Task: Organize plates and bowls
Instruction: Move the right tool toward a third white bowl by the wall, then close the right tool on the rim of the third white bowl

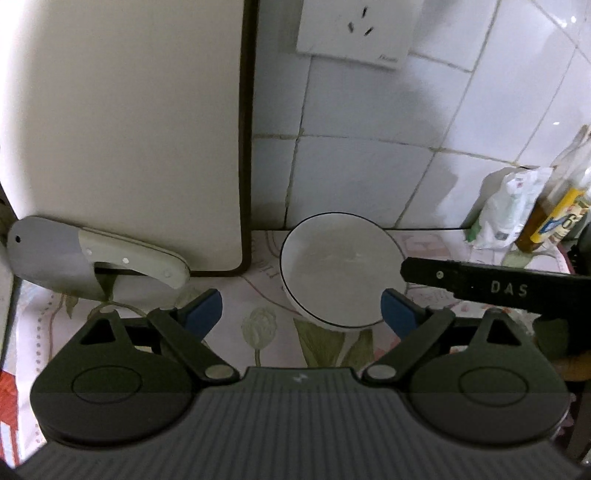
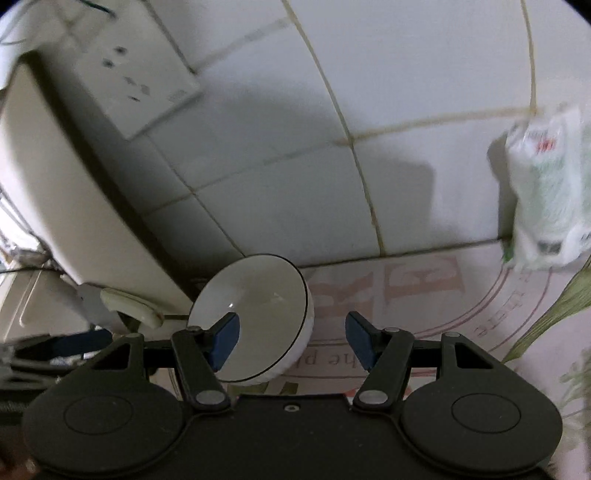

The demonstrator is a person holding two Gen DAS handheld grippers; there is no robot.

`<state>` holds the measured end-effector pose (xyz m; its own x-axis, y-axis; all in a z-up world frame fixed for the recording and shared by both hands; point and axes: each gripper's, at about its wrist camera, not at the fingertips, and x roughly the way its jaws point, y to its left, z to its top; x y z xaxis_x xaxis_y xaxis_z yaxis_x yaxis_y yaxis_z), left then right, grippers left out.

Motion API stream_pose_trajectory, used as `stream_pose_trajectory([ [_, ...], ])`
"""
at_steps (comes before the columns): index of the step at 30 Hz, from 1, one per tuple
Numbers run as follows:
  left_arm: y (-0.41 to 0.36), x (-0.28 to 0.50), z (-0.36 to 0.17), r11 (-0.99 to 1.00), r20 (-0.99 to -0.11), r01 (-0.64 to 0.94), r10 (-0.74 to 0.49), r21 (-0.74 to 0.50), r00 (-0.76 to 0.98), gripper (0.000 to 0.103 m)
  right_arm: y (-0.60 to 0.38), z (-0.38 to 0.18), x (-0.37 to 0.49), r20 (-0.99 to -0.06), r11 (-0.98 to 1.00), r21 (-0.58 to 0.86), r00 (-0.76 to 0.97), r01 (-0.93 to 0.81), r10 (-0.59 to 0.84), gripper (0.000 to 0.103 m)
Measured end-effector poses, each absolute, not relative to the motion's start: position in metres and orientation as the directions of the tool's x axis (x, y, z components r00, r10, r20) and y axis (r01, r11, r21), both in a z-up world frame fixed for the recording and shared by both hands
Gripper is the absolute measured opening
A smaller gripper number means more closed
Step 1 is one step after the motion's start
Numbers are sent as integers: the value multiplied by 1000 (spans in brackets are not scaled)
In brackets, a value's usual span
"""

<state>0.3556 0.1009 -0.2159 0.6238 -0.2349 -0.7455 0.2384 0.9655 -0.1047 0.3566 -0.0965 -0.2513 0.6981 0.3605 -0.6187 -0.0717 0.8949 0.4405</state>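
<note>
A white bowl (image 1: pixel 334 275) with a thin black rim stands on the flowered tablecloth by the tiled wall; it also shows in the right wrist view (image 2: pixel 258 314). My left gripper (image 1: pixel 301 314) is open and empty, just in front of the bowl. My right gripper (image 2: pixel 291 341) is open, with its left finger over the bowl's inside and its right finger outside the rim. One black finger of the right gripper (image 1: pixel 491 286) reaches in at the bowl's right side in the left wrist view.
A cream cutting board (image 1: pixel 122 129) leans against the wall at left, with a cleaver (image 1: pixel 92 258) at its foot. A white-green bag (image 1: pixel 513 210) and bottles (image 1: pixel 557 206) stand at right. A wall socket (image 1: pixel 354 33) is above. The bag also shows in the right wrist view (image 2: pixel 546 192).
</note>
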Motion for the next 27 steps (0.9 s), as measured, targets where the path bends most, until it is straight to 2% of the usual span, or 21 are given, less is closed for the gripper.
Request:
stream_pose_trajectory([
  [5, 109, 383, -240, 947, -788, 189, -320, -258, 527, 89, -95, -267, 372, -639, 873, 487, 667, -36, 383, 67],
  [8, 109, 393, -250, 952, -811, 154, -307, -266, 498, 82, -94, -275, 377, -651, 858, 513, 651, -1, 390, 59],
  [9, 110, 397, -253, 953, -822, 133, -301, -271, 484, 80, -94, -277, 377, -657, 855, 519, 644, 11, 391, 53],
  [11, 112, 402, -256, 948, -825, 118, -316, -296, 468, 64, -93, -279, 379, -668, 854, 519, 638, 29, 384, 43],
  [13, 110, 404, -256, 948, -827, 119, -315, -294, 466, 54, -91, -281, 382, -675, 843, 536, 623, 46, 396, 32],
  [16, 107, 408, -256, 943, -836, 117, -329, -310, 440, 31, -85, -280, 383, -695, 856, 514, 615, 61, 373, 28],
  [18, 106, 409, -256, 944, -839, 103, -326, -314, 436, 30, -83, -279, 383, -704, 866, 496, 615, 68, 355, 22],
  [21, 105, 409, -257, 951, -844, 104, -305, -290, 442, 23, -83, -279, 381, -705, 865, 497, 615, 74, 352, 21],
  [27, 101, 398, -249, 958, -855, 112, -286, -264, 432, 22, -81, -273, 369, -703, 855, 509, 620, 97, 348, 22],
])
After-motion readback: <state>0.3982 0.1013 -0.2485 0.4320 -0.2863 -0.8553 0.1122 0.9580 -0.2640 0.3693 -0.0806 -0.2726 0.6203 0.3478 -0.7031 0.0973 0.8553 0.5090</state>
